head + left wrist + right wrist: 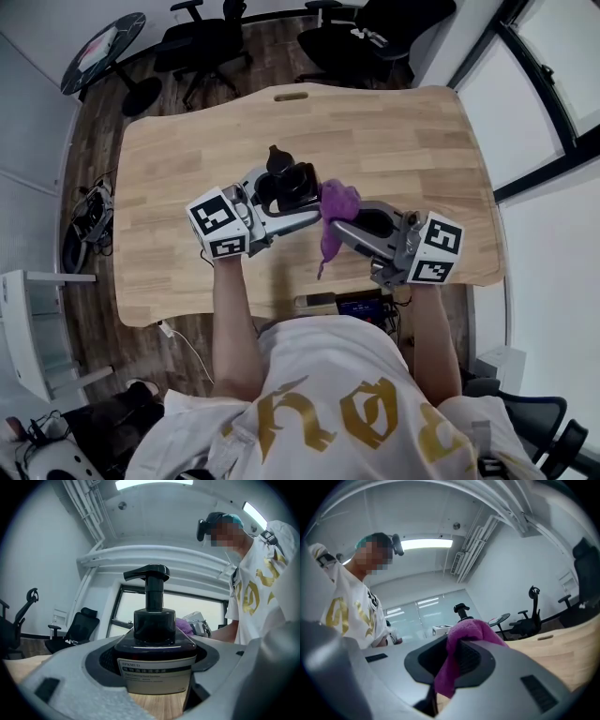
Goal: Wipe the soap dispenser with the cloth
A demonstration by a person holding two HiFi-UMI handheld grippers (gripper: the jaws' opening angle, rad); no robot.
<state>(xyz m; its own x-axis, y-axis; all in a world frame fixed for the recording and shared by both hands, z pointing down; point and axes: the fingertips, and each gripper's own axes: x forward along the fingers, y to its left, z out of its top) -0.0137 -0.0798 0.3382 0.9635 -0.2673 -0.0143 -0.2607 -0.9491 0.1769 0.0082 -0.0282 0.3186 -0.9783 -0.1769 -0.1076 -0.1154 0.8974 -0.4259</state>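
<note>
The left claw (154, 665) is pressed on the dispenser (152, 620), one jaw against each side of the dark bottle at label height. The pump head stands upright above it. Wood grain shows below the bottle's base, but whether the base rests on the table (394, 141) or is held just above it cannot be told.

The right claw (452, 667) pinches the purple cloth (464, 632). A bunch of it bulges out past the jaw tips, and in the head view a loose tail hangs down below the claw.

In the head view both claws meet over the near middle of the table. The cloth's bunch sits at the dispenser's right side, close enough that it may be touching; the left gripper view shows purple right behind the bottle's shoulder. The rest of the table is bare wood, with office chairs beyond its far edge.

This looks like the wiping step itself, at or just before first contact: bottle steadied in one claw, cloth brought up in the other. The next move calls for pressing the bunched cloth onto the bottle wall and rubbing it over shoulder, side and pump, while the left claw holds firm so the bottle does not twist or tip. The jaws cover part of the sides, so those patches would need a regrip to reach.
</note>
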